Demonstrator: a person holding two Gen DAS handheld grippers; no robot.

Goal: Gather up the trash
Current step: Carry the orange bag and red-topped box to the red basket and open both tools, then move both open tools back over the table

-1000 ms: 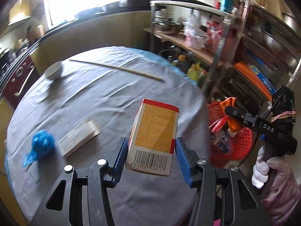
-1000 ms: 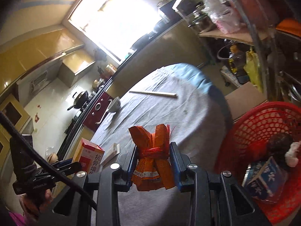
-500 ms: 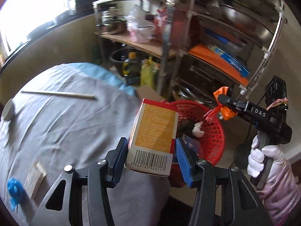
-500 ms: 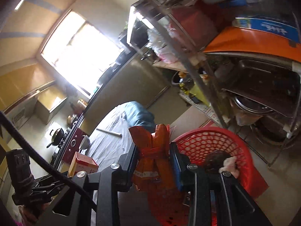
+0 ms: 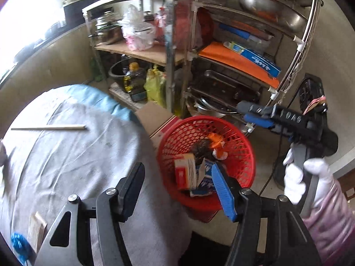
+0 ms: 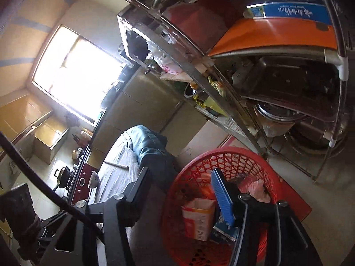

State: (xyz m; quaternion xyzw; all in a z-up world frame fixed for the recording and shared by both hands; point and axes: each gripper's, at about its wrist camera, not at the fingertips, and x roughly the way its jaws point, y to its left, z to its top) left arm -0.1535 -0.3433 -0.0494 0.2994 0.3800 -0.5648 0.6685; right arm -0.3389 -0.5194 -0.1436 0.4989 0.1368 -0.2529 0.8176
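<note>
Left wrist view: left gripper (image 5: 177, 190) sits low centre, jaws have just been opening, nothing between them now. Red basket (image 5: 206, 155) is centre-right of frame, on the floor just beside the table (image 5: 73, 155). Inside it lie the orange-and-white carton (image 5: 185, 173), a blue-and-white pack (image 5: 205, 177) and the orange wrapper (image 5: 216, 141) toward the far side. Right gripper (image 5: 250, 114) is at right, above the basket's far rim, held by a white-gloved hand (image 5: 304, 177); jaws parted, empty. Trash left on the table: a chopstick (image 5: 47, 128) at left, a flat tan packet (image 5: 36, 228) and a crumpled blue scrap (image 5: 18, 243) at lower left.

Handling, as a guess: all look light. Scrap is soft, so pinch it across the bulk. Packet lies flat & thin, prob. slips, so nip a raised edge. Chopstick is stiff & narrow; take it mid-length so it won't swing.

Right wrist view: the right gripper is at bottom centre, jaws apart w/ nothing held, over the basket at lower right; the carton stands tilted inside. Metal rack (image 6: 244, 102) fills upper right, close behind the basket. A small bowl (image 6: 94, 178) sits near the table's far end at left, maybe not trash; it's small & blurred. A black cable (image 6: 44, 184) crosses lower left.
</note>
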